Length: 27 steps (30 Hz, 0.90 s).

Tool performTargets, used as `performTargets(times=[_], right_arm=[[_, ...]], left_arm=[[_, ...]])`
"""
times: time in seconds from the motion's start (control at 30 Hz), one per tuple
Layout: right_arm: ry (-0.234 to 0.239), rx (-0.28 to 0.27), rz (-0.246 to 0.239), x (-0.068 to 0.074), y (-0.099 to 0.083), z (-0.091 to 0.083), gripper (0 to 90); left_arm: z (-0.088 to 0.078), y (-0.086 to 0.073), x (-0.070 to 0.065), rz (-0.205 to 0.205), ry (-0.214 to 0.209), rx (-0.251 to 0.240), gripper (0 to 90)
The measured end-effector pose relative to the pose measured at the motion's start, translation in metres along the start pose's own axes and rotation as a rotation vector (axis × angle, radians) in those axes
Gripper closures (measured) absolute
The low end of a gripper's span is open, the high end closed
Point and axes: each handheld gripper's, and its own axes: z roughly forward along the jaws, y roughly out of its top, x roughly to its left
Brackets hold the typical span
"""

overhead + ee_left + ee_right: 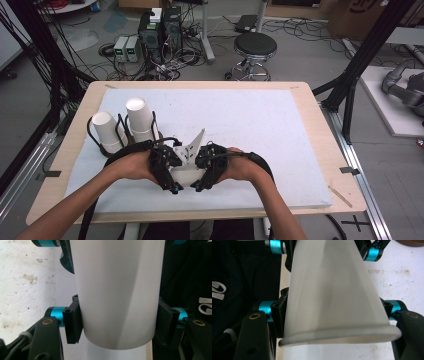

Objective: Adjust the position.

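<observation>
Cups are the matter in hand: both grippers meet near the front middle of the white mat on the bench, each clamped on a white paper cup held lying on its side between them. In the left gripper view, the fingers press on either side of the cup's narrower closed end; in the right gripper view, the fingers pinch the wider part just behind the rolled rim. The left gripper and right gripper sit close together, nearly touching, in the high view.

It looks like either one cup gripped at both ends or two nested cups being pulled apart; I cannot tell which. If they are nested, the pull should run straight along the cup's axis, with only light squeeze, since paper walls will crush and lock the cups tighter. A slight twist may help break the fit.

Two more upside-down cups stand in a dark wire holder at the left rear, near the left forearm; the elbow should stay clear of them.
</observation>
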Motion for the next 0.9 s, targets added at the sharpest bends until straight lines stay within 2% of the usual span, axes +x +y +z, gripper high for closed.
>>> performTargets(times=[0.03, 0.07, 0.1, 0.13, 0.17, 0.2, 0.23, 0.27, 0.3, 0.33, 0.37, 0.43, 0.67, 0.73, 0.9], right_arm=[[-0.001, -0.004, -0.004, -0.0003, 0.0000, 0.0001, 32.9], [-0.002, -0.005, -0.004, -0.0006, 0.0001, -0.0001, 32.9], [-0.004, -0.005, -0.003, -0.0007, 0.0001, -0.0001, 32.8], [0.000, -0.007, -0.001, -0.0007, 0.0001, 0.0003, 32.6], [0.001, -0.008, -0.003, -0.0008, 0.0001, 0.0006, 31.7], [0.002, -0.008, -0.007, -0.0012, 0.0002, 0.0008, 30.3], [0.001, -0.008, -0.005, -0.0009, 0.0002, 0.0010, 28.5], [0.003, -0.007, -0.005, -0.0005, 0.0001, 0.0017, 26.4], [0.002, -0.012, -0.010, -0.0007, -0.0001, 0.0021, 23.7], [0.007, -0.021, -0.013, -0.0005, -0.0004, 0.0024, 20.2], [0.007, -0.021, -0.013, -0.0005, -0.0004, 0.0024, 20.2], [0.009, -0.047, -0.007, 0.0003, -0.0004, 0.0025, 18.2], [-0.005, -0.079, -0.005, -0.0025, -0.0013, 0.0003, 15.3], [-0.010, -0.093, 0.001, -0.0025, -0.0016, -0.0013, 14.9], [0.002, -0.132, 0.019, -0.0024, -0.0023, -0.0067, 14.3]], left_arm=[[-0.0005, -0.0001, 0.0002, 0.000, 0.000, 0.002, 35.2], [-0.0020, 0.0000, 0.0021, 0.027, -0.001, 0.024, 35.2], [-0.0023, 0.0000, 0.0023, 0.030, 0.000, 0.027, 35.3], [-0.0020, -0.0002, 0.0017, 0.022, 0.002, 0.021, 35.3], [0.0017, -0.0007, -0.0024, -0.033, 0.006, -0.027, 35.2], [0.0019, -0.0009, -0.0029, -0.039, 0.003, -0.028, 35.2], [0.0009, -0.0008, -0.0016, -0.016, 0.009, -0.016, 35.1], [0.0008, -0.0008, -0.0015, -0.013, 0.009, -0.017, 35.0], [-0.0015, -0.0004, 0.0004, 0.019, 0.007, 0.009, 34.9], [-0.0015, -0.0004, 0.0004, 0.019, 0.007, 0.009, 34.9], [-0.0002, -0.0008, -0.0018, -0.004, 0.011, -0.012, 34.9], [-0.0017, -0.0003, -0.0003, 0.025, 0.010, 0.010, 34.9], [-0.0019, -0.0009, 0.0003, 0.028, 0.017, 0.019, 34.9], [-0.0016, -0.0013, -0.0002, 0.018, 0.018, 0.015, 34.9], [-0.0006, -0.0006, -0.0001, 0.032, 0.019, 0.024, 34.9]])
